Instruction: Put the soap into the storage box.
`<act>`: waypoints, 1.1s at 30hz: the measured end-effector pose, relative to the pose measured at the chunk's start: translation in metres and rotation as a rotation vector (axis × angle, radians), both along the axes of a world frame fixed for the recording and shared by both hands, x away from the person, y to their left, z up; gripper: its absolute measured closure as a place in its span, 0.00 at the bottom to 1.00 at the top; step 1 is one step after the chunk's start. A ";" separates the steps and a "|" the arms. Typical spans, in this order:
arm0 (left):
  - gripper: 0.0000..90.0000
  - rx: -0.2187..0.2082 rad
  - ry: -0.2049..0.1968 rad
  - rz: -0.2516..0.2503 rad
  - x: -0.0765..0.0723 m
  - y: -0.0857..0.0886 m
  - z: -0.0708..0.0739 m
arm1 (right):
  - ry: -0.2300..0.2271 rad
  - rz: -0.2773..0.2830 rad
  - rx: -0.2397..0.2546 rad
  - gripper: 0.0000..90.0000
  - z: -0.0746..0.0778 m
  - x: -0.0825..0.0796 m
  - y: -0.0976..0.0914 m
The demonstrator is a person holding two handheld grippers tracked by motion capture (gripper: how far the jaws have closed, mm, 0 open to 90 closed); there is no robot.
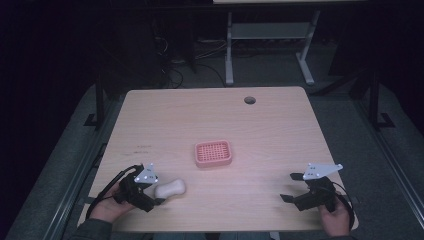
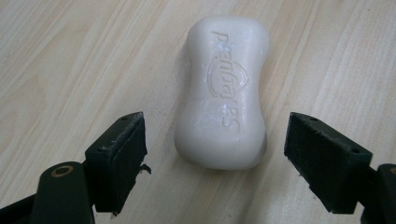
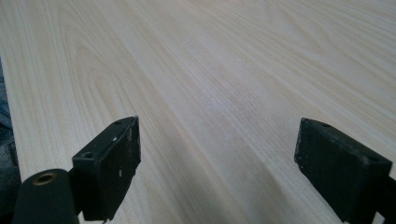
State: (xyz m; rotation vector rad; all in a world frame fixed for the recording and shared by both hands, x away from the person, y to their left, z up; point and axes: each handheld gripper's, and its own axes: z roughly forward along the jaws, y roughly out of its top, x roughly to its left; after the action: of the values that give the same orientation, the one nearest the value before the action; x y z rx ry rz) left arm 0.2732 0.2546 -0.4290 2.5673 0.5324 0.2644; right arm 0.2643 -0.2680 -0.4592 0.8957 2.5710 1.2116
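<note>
— Left gripper (image 1: 159,200) is low on the worktop (image 1: 280,135) at about seven o'clock, jaws spread wide, and the soap (image 1: 170,188) lies just ahead of them, flat on the wood.

— Touching it?

— Not from what I can see. In the left gripper view the soap (image 2: 223,93) lies lengthwise between the jaws, its near end about level with the tips, bare wood showing on both sides. Nothing is gripped.

— And the other hand?

— Right gripper (image 1: 291,186) sits at about five o'clock, well apart from everything, jaws released too, gripping nothing. Its own view has just worktop grain between them.

— That pink thing in the middle?

— A soap dish (image 1: 213,153) with a ridged floor, dead centre, at about one o'clock from the soap. My guess is the bar goes in there, though nobody has said so.

— So where's the trouble?

— The bar looks smooth and rounded, pinched at the waist. If the jaws close on the near bulge instead of the waist, I'd expect it to squirt forward across the wood. Squeeze too hard and the pads could dent it. And a shallow hold might let it tip or drop on the way to the dish.
</note>
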 end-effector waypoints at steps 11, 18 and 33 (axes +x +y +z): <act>0.24 0.008 0.012 -0.015 0.005 -0.006 -0.002 | 0.001 -0.001 0.002 0.16 0.000 0.000 0.000; 0.24 0.004 0.026 -0.024 0.009 -0.013 -0.005 | -0.001 0.002 0.000 0.16 0.000 0.001 0.000; 0.28 0.006 0.036 -0.046 0.016 -0.022 -0.009 | 0.001 0.002 0.000 0.16 0.000 0.001 0.000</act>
State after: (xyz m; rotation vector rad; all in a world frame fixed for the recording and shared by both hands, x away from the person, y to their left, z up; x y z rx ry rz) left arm 0.2897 0.2331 -0.4377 2.5909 0.4862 0.2040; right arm 0.2651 -0.2675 -0.4594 0.8948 2.5734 1.2123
